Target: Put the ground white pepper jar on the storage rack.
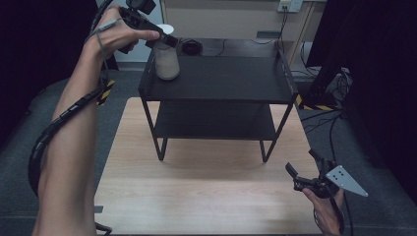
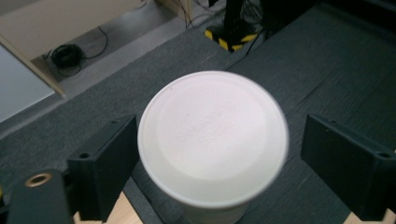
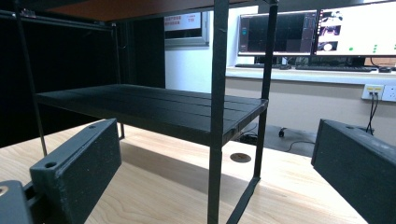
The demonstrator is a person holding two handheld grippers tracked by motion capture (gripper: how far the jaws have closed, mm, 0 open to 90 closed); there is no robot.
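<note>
White and upright, the cup [image 1: 166, 61] stands at the far left corner of the black shelf's [image 1: 231, 78] top. The left gripper [image 1: 160, 39] hovers over it, jaws spread apart. The right gripper [image 1: 302, 178] waits low, unclenched, holding nothing.

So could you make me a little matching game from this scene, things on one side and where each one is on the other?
Things:
1. white cup
2. black shelf rack
3. left gripper
4. right gripper

Places:
A. low over the near right corner of the wooden table, jaws apart and empty
B. on the rack's top shelf, at its far left corner
C. up at the cup, one jaw on either side
D. standing on the far part of the wooden table

Pairs: 1-B, 2-D, 3-C, 4-A
</note>
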